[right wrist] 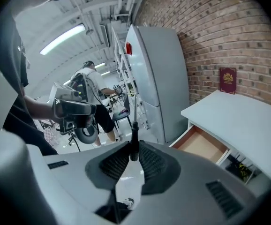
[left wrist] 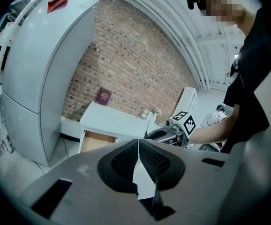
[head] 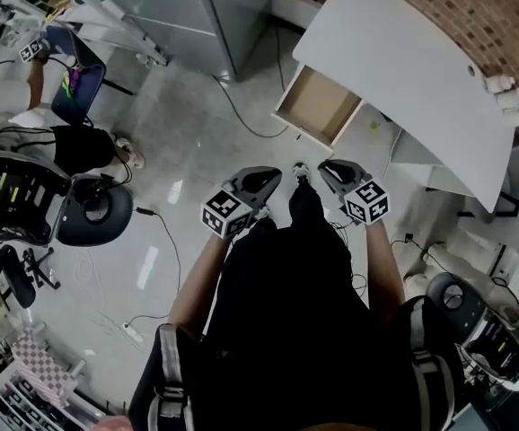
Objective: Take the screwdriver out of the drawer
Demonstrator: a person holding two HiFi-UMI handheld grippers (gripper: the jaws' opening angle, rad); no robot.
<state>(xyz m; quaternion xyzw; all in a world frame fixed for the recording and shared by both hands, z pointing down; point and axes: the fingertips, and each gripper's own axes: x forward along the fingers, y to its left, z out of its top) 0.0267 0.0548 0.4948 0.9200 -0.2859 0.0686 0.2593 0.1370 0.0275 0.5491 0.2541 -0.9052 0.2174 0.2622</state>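
The left arm and right arm are reaching forward side by side. The left gripper is keeping its jaws together, empty. The right gripper is clamping a screwdriver, shaft pointing out past its tips.

- Head view: from above the person, looking steeply down at the floor; a white desk with an open wood-lined drawer lies ahead.
- Left gripper view: from behind the left gripper, facing a red brick wall; desk distant.
- Right gripper view: from behind the right gripper; desk nearer, at right.
- All three views share the desk and drawer.

Drawer under desk, fridge alongside
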